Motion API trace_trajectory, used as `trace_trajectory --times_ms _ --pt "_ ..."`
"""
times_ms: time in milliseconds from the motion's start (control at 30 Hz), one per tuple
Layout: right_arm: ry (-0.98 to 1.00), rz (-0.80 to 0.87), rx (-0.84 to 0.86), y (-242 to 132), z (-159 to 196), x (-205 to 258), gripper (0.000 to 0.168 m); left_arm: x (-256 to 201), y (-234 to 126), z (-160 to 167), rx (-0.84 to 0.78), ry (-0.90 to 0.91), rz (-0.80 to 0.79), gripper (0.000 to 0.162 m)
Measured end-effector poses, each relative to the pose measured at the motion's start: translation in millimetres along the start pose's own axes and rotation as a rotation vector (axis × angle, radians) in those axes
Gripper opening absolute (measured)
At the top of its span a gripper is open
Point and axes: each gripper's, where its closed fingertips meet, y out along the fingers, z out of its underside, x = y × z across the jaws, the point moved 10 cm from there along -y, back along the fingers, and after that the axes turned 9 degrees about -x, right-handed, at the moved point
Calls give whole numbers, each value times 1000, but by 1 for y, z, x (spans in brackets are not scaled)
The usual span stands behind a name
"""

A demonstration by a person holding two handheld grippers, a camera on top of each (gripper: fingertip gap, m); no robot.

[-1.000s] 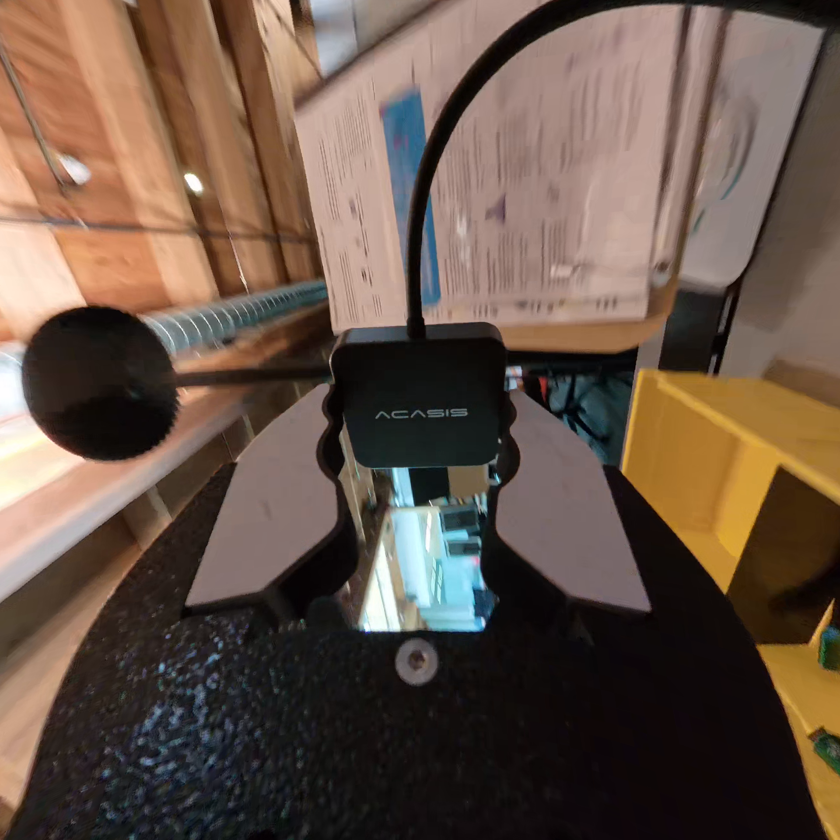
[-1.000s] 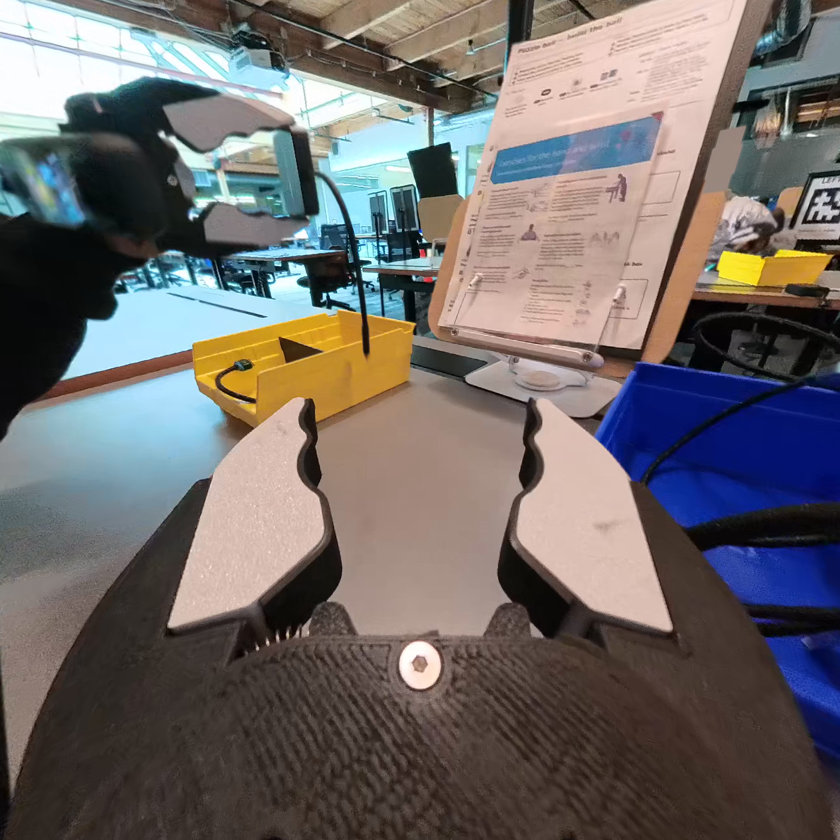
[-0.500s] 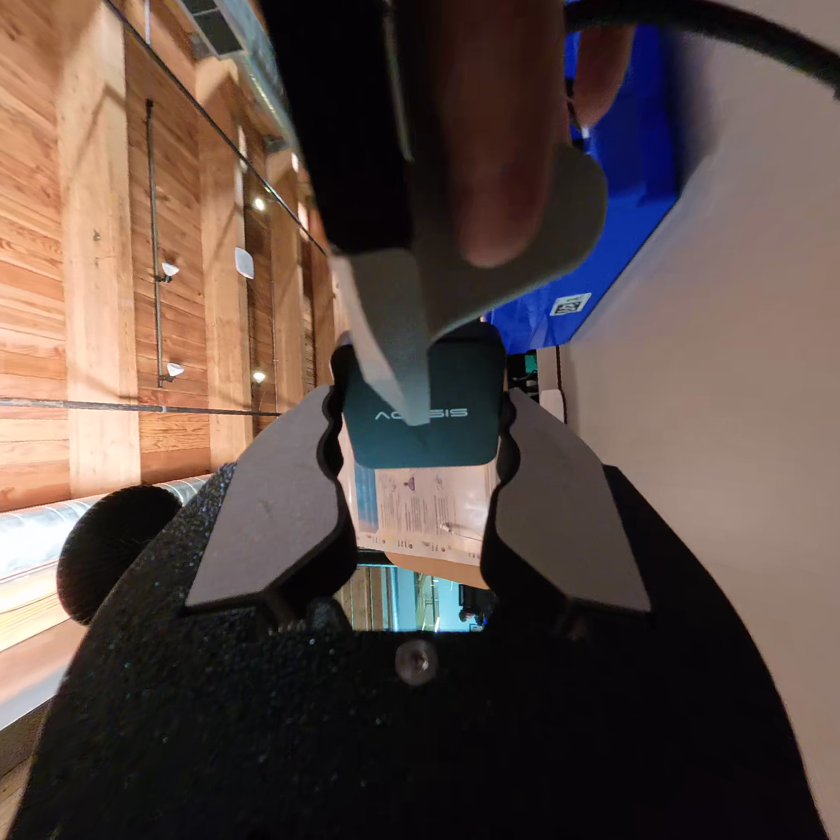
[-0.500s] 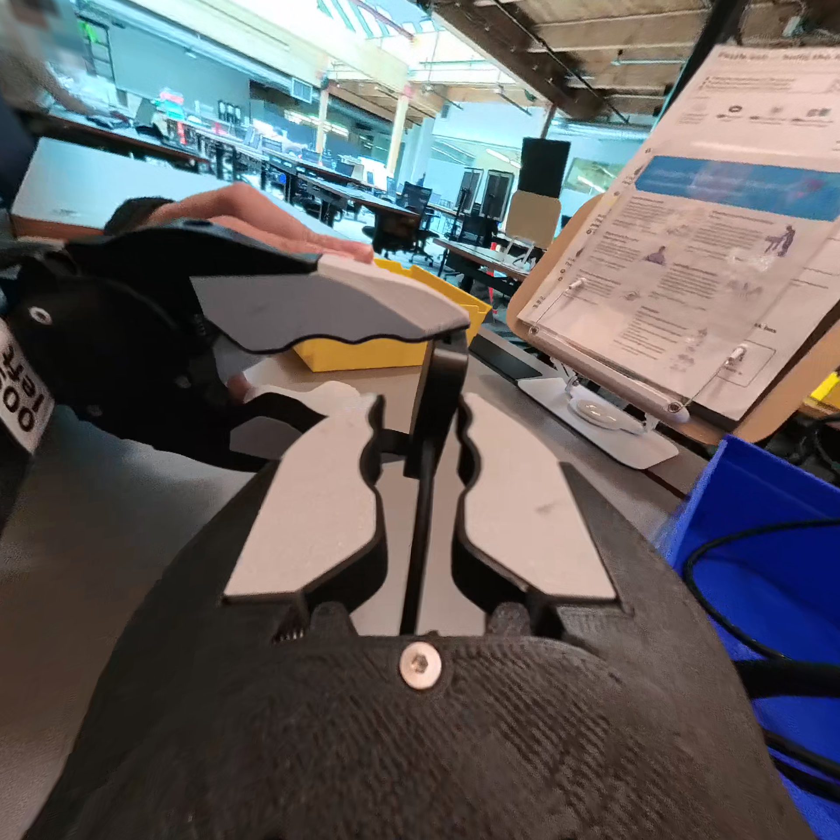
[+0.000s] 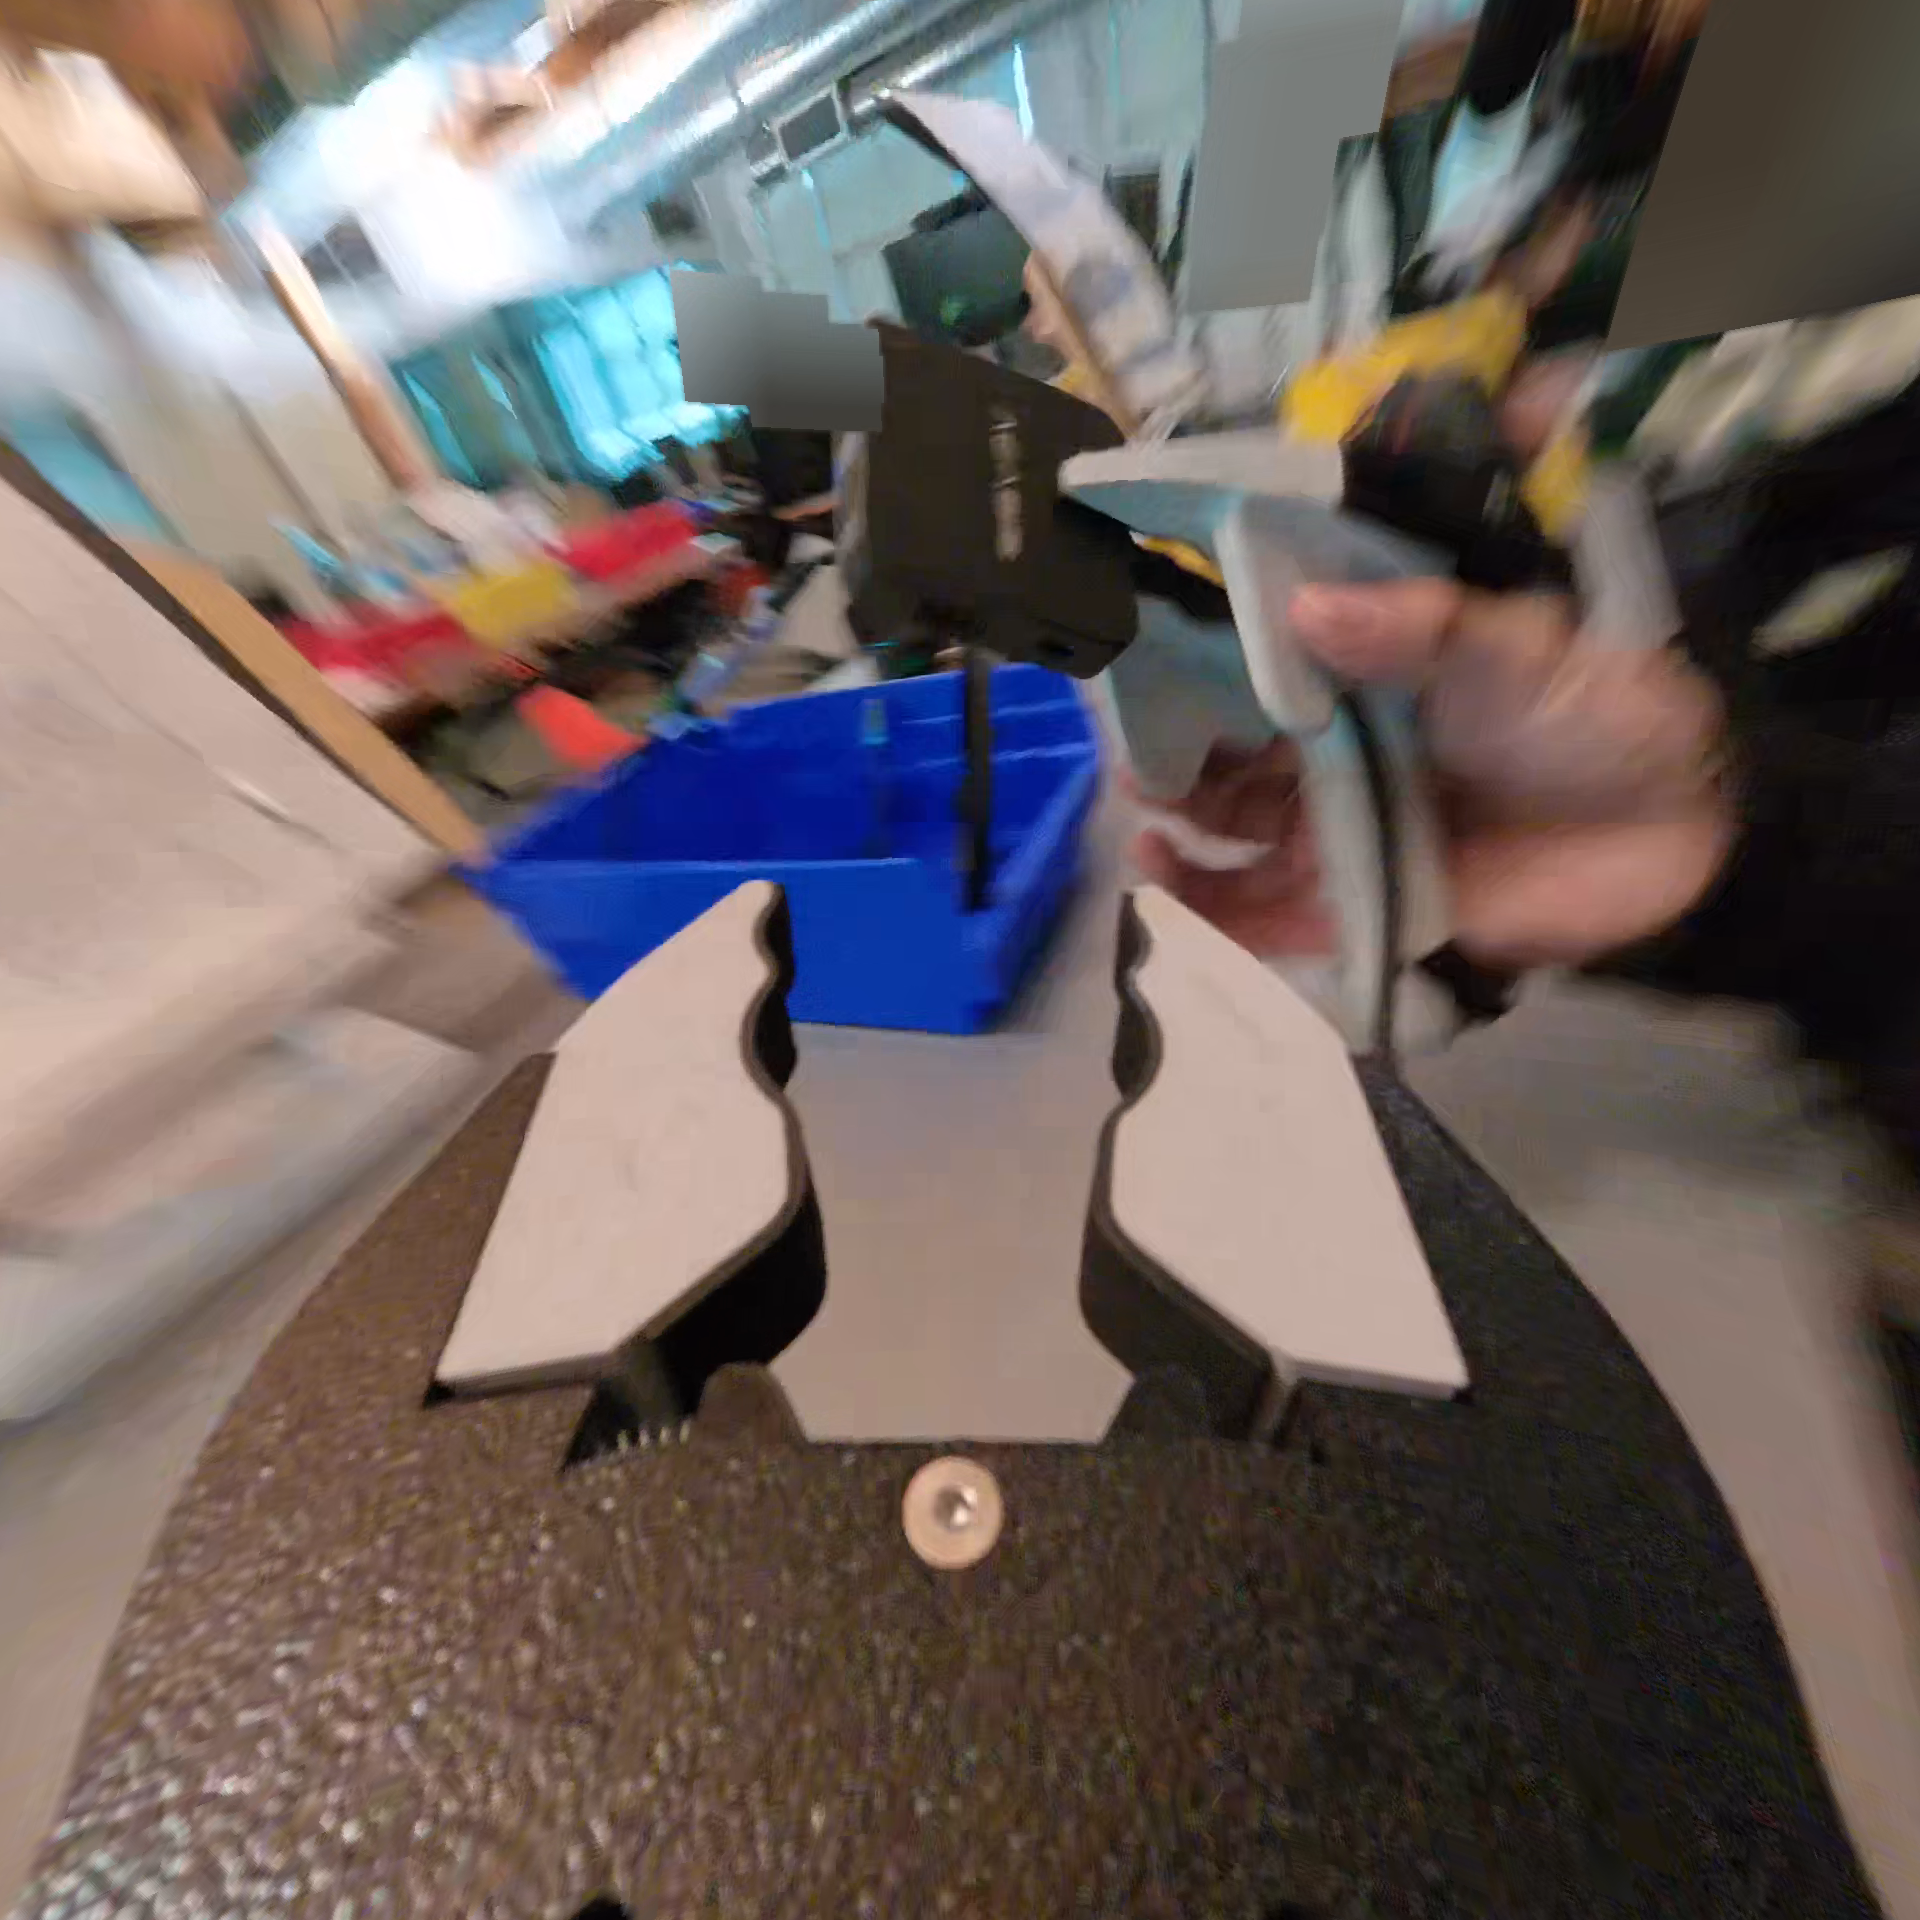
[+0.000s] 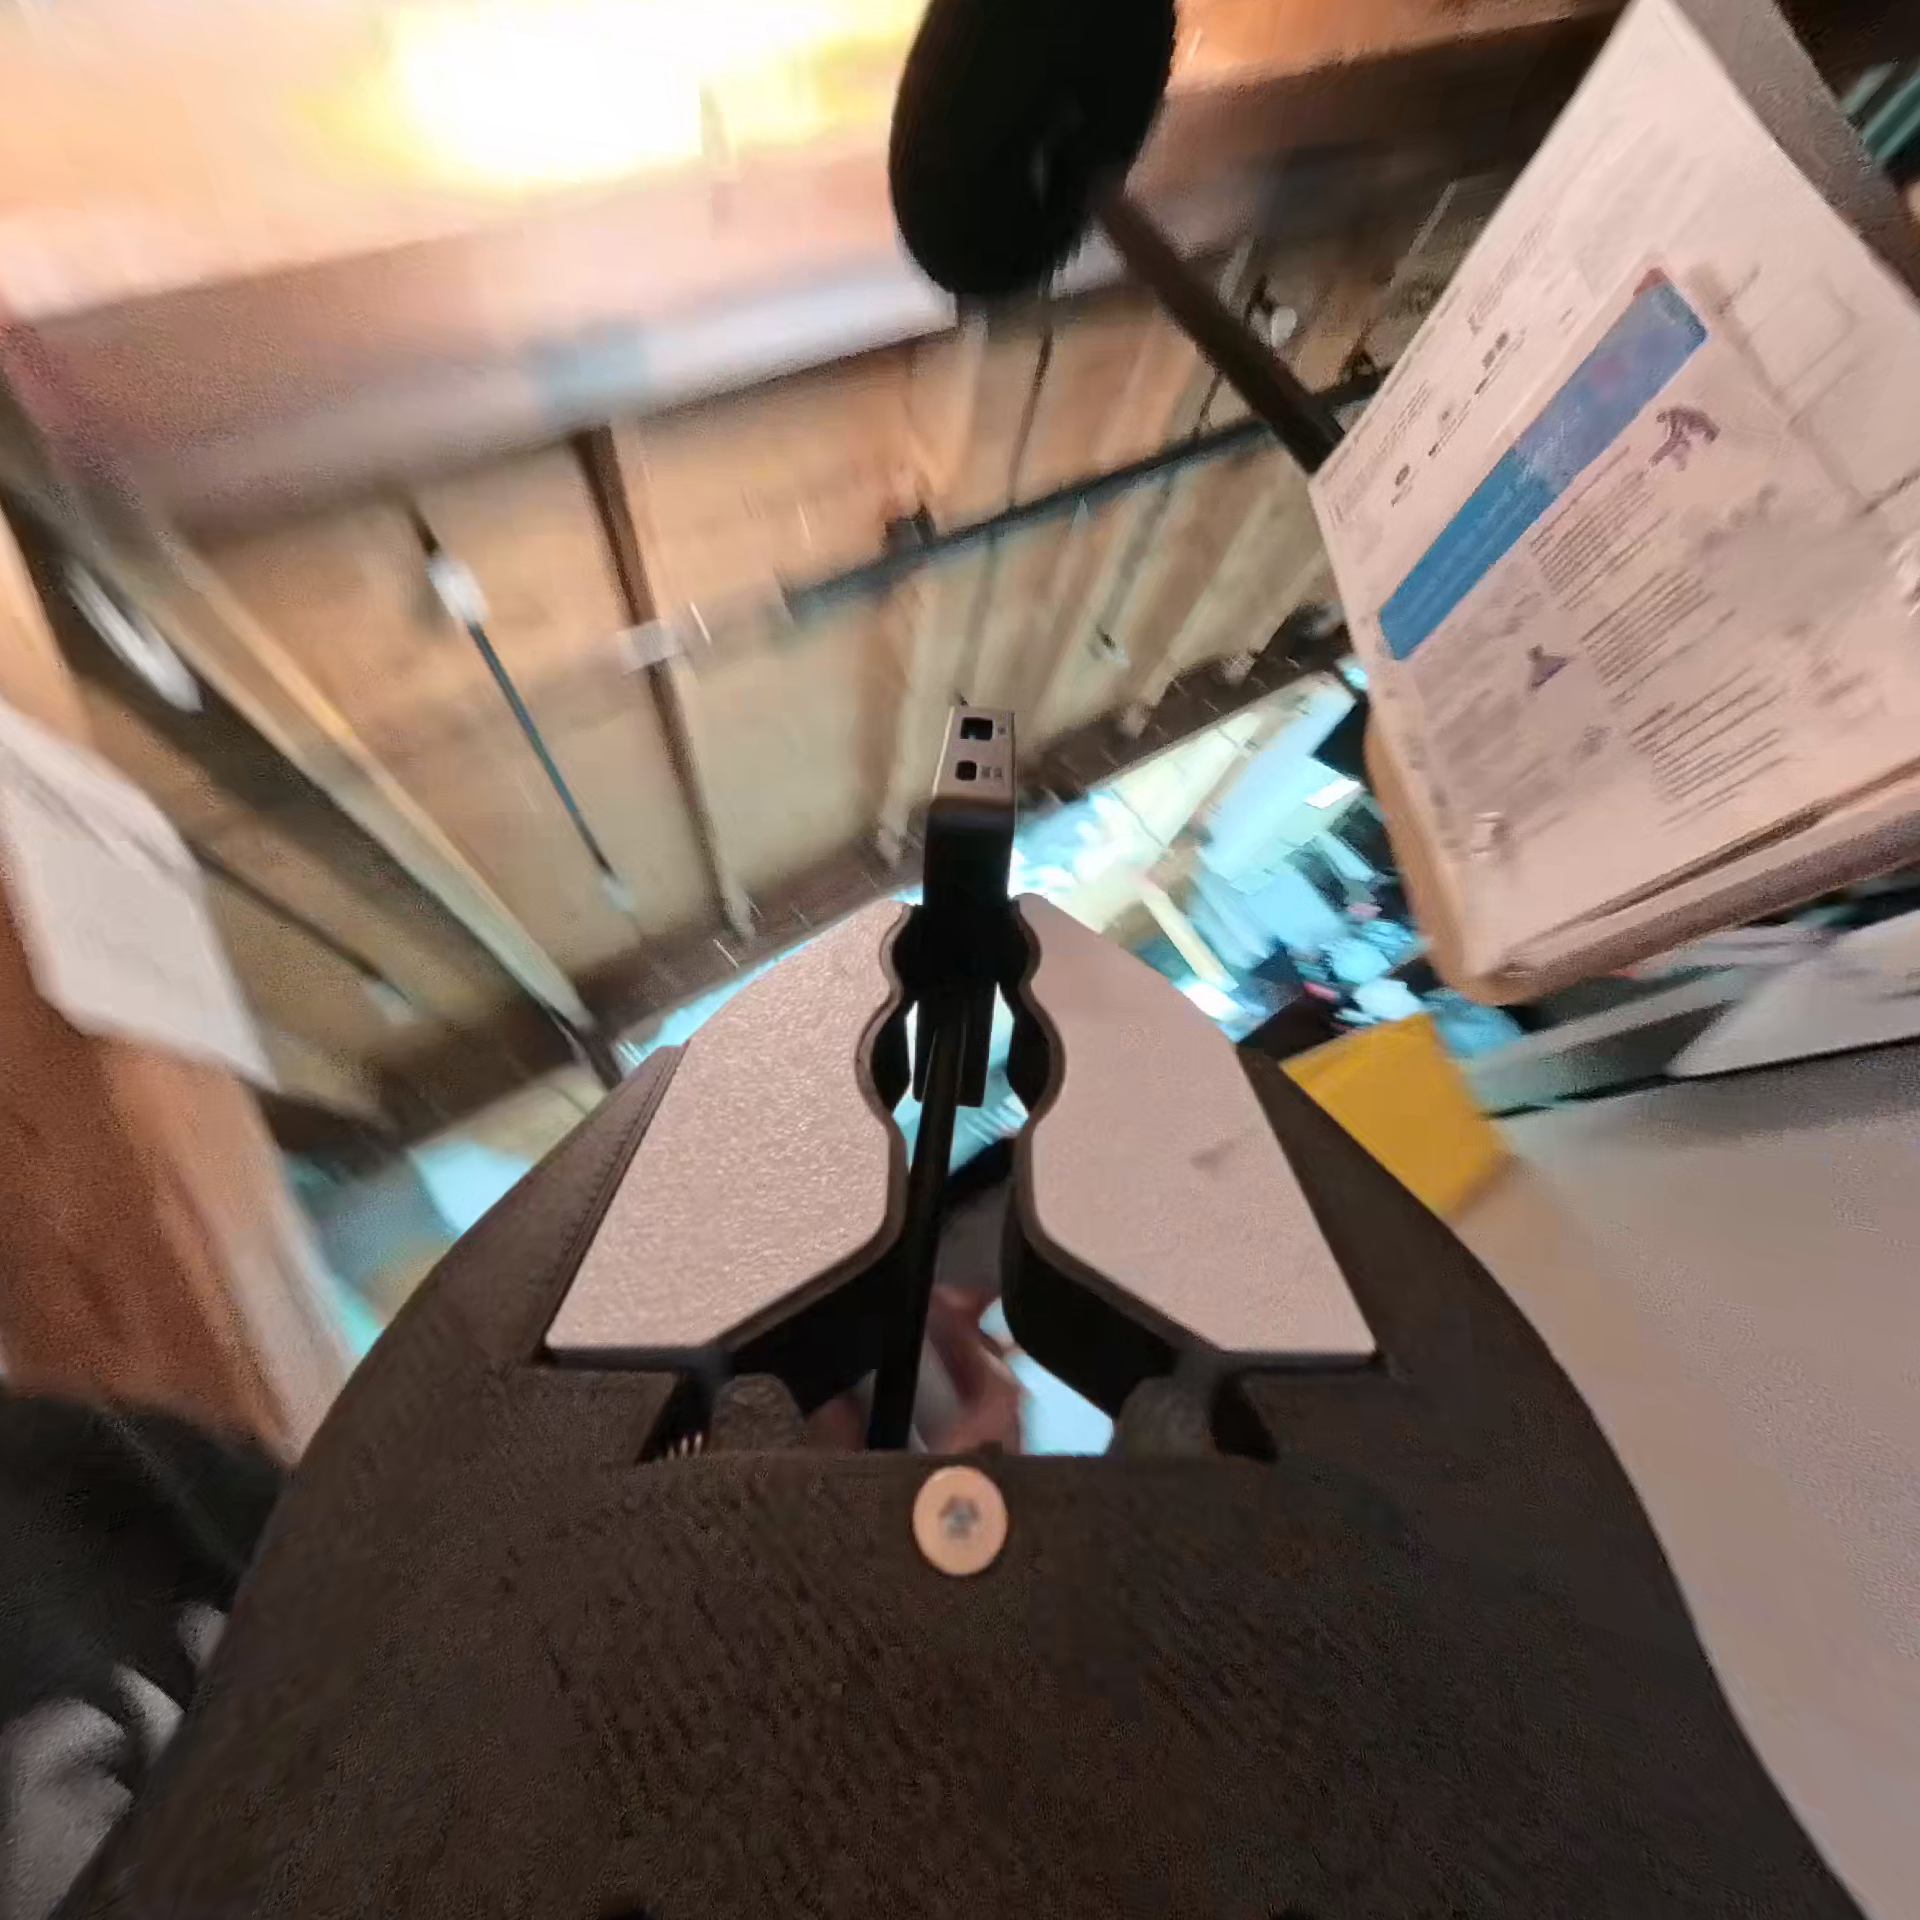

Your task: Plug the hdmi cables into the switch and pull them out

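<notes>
The switch [image 6: 971, 800] is a small black box with a thin black cable [image 6: 925, 1195]. My right gripper [image 6: 961, 925] is shut on it, edge-on, raised and tilted up toward the ceiling; its end ports face away from me. In the left wrist view the switch [image 5: 987, 520] hangs in the air ahead, pinched by the right gripper's grey fingers [image 5: 1226, 499], and its cable [image 5: 977, 790] drops toward the blue bin [image 5: 675, 914]. My left gripper [image 5: 951, 904] is open and empty, low over the table, short of the switch. No HDMI plug is clearly visible.
A hand [image 5: 1538, 790] holds the right gripper. A document stand with a printed sheet [image 6: 1621, 582] is at the right, a yellow bin [image 6: 1392, 1101] below it on the grey table [image 6: 1714, 1299]. A black round knob on a rod [image 6: 1023, 135] is overhead.
The switch has passed from my left gripper to my right gripper. The left gripper opened and drew back over the table. The right gripper closed and swung upward with the switch.
</notes>
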Motion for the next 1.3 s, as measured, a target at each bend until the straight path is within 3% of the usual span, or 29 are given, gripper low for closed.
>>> trace_trajectory --times_ms 133,200,267,400,533,800,900,1000,1133,1200,1300 --pt "353 81 -180 -5 21 -14 14 16 14 8 -168 -737 179 48" --pt "437 105 -209 -7 30 -19 14 20 25 11 -155 -947 262 47" --pt "457 117 -218 -8 33 -20 14 19 33 15 -128 -1042 281 47" --pt "387 97 -183 -6 33 -19 14 11 40 24 -46 -990 265 40" --pt "312 98 -135 -4 39 -17 14 17 37 23 -145 -1015 232 24" --pt "301 107 -128 -4 52 -21 14 18 35 22 -176 -920 188 14" --pt "233 30 -41 -1 47 -20 14 20 30 20 -167 -897 214 13" --pt "47 -69 55 -1 22 -16 49 32 18 16 -139 -950 304 13" --pt "-531 -226 437 -14 6 -1 93 52 -2 21 101 -1015 517 14" --pt "-745 -244 625 -20 10 1 103 55 -9 22 206 -1078 625 14" --pt "-842 -368 604 -20 22 9 101 50 -13 22 326 -1116 685 14"
